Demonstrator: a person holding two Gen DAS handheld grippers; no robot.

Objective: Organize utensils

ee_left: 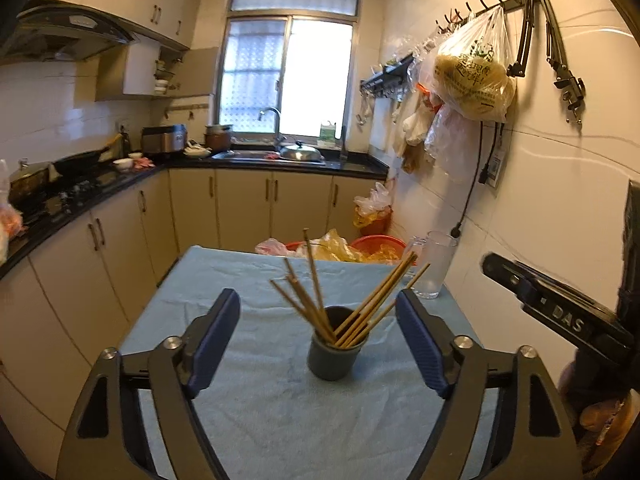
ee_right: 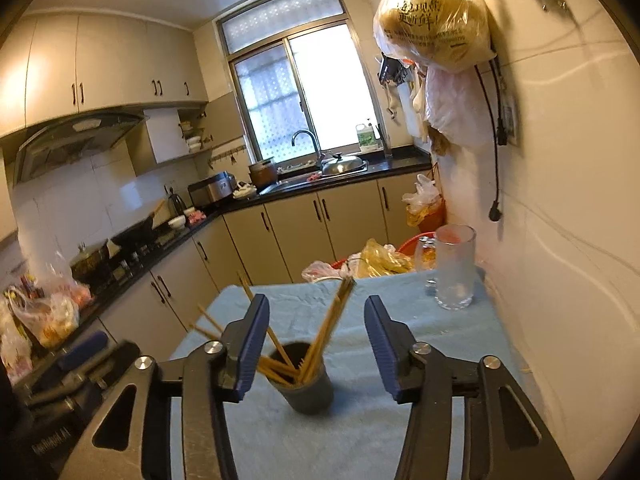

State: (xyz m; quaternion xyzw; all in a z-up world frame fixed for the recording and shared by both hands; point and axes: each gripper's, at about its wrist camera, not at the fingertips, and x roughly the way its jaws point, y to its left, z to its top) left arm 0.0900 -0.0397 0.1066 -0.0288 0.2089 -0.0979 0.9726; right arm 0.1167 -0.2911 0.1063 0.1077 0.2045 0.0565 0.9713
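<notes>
Chopsticks (ee_left: 320, 304) fan from a cup (ee_left: 335, 346) on the table (ee_left: 260, 420), centred beyond both wide-open, empty grippers: left gripper (ee_left: 320, 320), right gripper (ee_right: 316, 328).

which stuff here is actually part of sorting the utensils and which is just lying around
Belongs to the job:
- chopsticks, standing loose in the cup
- dark cup on the blue cloth
- left tool and right tool, both open, holding nothing

Just lying about:
- glass mug at the table's far corner
- hanging plastic bag on the wall
- red basin behind the table
</notes>
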